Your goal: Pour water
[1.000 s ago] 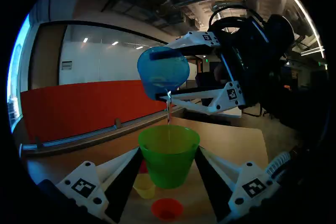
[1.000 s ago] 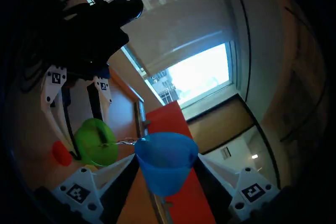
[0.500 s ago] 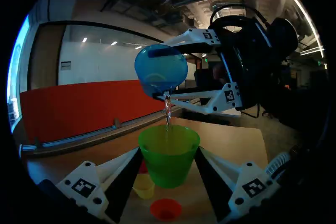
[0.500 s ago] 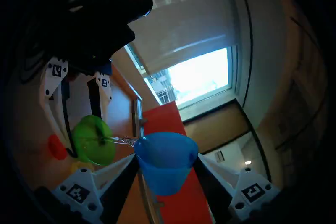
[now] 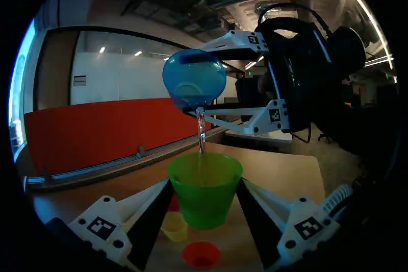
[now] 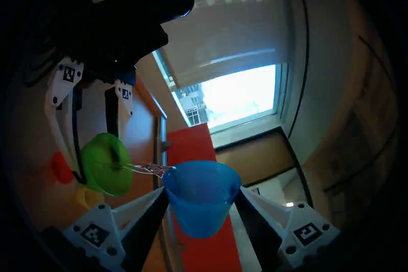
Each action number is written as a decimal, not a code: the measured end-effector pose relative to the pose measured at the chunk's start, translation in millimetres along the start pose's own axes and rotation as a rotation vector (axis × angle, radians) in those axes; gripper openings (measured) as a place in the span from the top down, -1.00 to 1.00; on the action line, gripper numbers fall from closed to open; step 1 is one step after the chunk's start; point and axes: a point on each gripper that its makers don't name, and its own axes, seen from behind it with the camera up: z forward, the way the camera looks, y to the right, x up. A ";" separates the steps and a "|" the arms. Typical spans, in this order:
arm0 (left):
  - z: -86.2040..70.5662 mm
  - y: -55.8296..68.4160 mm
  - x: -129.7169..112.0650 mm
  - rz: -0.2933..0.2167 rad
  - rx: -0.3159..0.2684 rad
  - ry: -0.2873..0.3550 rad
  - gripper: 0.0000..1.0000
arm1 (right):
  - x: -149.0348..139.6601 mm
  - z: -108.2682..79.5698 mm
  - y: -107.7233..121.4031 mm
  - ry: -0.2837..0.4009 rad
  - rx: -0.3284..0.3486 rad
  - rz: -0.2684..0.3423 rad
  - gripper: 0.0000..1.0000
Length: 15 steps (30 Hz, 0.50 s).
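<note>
My left gripper (image 5: 205, 198) is shut on a green cup (image 5: 205, 190), held upright above the wooden table (image 5: 285, 170). The right gripper (image 5: 224, 80) hangs over it, shut on a blue cup (image 5: 194, 79) tipped steeply, mouth toward the camera. A thin stream of water (image 5: 200, 134) falls from the blue cup's rim into the green cup. In the right gripper view, the blue cup (image 6: 201, 202) sits between my right gripper's (image 6: 201, 205) fingers, and water (image 6: 148, 169) runs from its rim to the green cup (image 6: 102, 165), which the left gripper (image 6: 94, 134) holds.
A small yellow cup (image 5: 174, 226), an orange cup (image 5: 201, 254) and part of a red cup (image 5: 174, 203) stand on the table under the green cup. A red wall panel (image 5: 102, 129) with a rail runs behind the table. The yellow cup (image 6: 85, 197) and orange cup (image 6: 60, 167) also show in the right gripper view.
The blue cup has tipped further and risen slightly. The water stream into the green cup has lengthened. The green cup has stayed in place.
</note>
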 end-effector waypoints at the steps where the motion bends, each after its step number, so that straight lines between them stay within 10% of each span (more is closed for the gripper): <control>1: 0.1 0.2 0.1 0.001 0.000 0.000 -0.68 | 0.3 0.0 0.8 0.000 -0.003 -0.005 -0.78; 15: 1.4 0.2 -0.6 0.004 -0.001 -0.002 -0.69 | 1.4 -0.5 12.1 0.000 -0.036 -0.091 -0.77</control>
